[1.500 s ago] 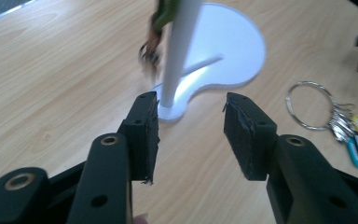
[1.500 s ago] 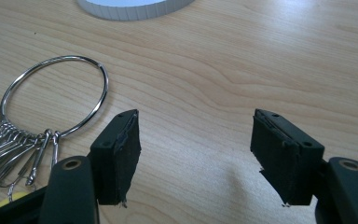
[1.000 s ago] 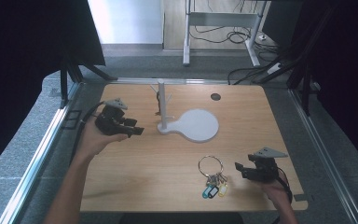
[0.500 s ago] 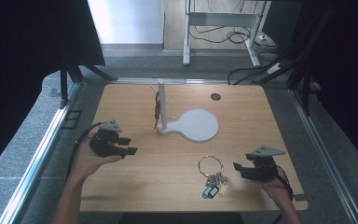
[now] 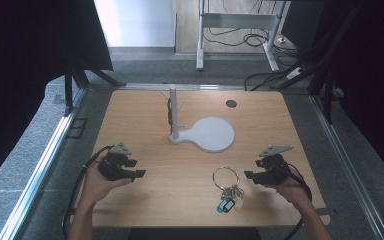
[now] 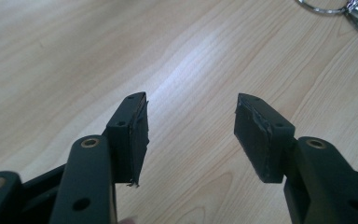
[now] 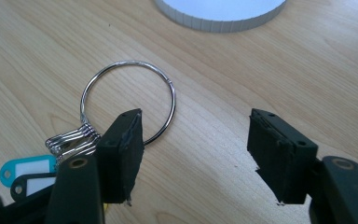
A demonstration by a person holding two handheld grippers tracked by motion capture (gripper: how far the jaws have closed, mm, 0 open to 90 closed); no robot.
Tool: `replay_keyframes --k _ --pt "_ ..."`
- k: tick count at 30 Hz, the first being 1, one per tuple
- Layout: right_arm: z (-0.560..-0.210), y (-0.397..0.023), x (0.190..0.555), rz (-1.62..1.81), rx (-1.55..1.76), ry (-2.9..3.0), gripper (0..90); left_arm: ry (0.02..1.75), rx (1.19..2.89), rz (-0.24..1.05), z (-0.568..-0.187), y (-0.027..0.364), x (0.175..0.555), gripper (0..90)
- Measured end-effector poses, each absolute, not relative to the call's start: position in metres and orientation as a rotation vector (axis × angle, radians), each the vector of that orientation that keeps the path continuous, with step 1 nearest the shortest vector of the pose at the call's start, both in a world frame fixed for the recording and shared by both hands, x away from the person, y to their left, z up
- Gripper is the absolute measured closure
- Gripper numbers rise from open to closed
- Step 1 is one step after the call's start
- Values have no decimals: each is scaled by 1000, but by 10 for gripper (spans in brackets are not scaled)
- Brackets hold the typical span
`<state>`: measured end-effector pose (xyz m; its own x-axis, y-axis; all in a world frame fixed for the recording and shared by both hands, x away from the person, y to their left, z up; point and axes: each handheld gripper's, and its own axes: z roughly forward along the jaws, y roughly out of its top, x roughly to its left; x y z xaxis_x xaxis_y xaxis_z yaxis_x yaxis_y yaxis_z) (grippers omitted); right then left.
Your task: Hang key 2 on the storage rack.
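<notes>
The key ring [image 5: 225, 178] lies flat on the wooden table [image 5: 145, 110], toward the near edge and right of centre. Its large steel loop points away from the person; smaller rings and plastic tags [image 5: 229, 203], teal, dark and yellow, trail toward the near edge.

The right gripper [image 5: 250, 176] sits just beside the ring on its right, pointing at it. In the right gripper view the loop [image 7: 128, 100] rests on the wood ahead of the jaws, its near arc passing behind the left pad; nothing lies between the pads. The jaws stand apart and have just been closing slightly.

The left gripper [image 5: 141, 168] is held well apart from the ring, at the table's left near side. Its jaws are spread wide with bare wood between them, and have just been opening. The left gripper view catches the ring [image 6: 324, 6] at the top right corner.

Farther back stands a white stand [image 5: 207, 132]: a round flat base with an upright post [image 5: 172, 112] bearing pegs, something dark hanging on it. A dark round hole [image 5: 231, 103] marks the table's far side.

The stretch of wood between ring and stand is unobstructed.
</notes>
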<state>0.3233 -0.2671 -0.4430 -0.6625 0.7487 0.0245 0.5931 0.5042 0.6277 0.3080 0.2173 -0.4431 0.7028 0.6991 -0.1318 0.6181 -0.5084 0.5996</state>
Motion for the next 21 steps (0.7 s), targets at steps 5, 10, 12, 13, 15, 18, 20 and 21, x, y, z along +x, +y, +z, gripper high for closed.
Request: replay_keyframes --k 5,10,12,13,15,18,20,21 --pt "-439 -256 330 802 1109 2554 388 992 2297 171 -450 217 305 456" --pt "-438 -247 337 752 1112 2600 410 991 2307 172 -453 217 302 459" --pt "-440 -243 339 725 1108 2622 415 990 2323 177 -454 216 300 458" --pt "-442 -240 340 711 1106 2630 417 991 2320 176 -455 215 299 458" --pt "-444 -236 342 671 1103 2647 425 990 2329 177 -455 215 297 458" --pt "-445 -231 345 631 1108 2663 460 1002 2324 179 -455 216 294 458" --pt "-445 -227 349 608 1108 2676 497 1013 2316 181 -455 218 293 458" --pt "-446 -226 351 598 1113 2690 523 1014 2316 178 -455 219 293 458"
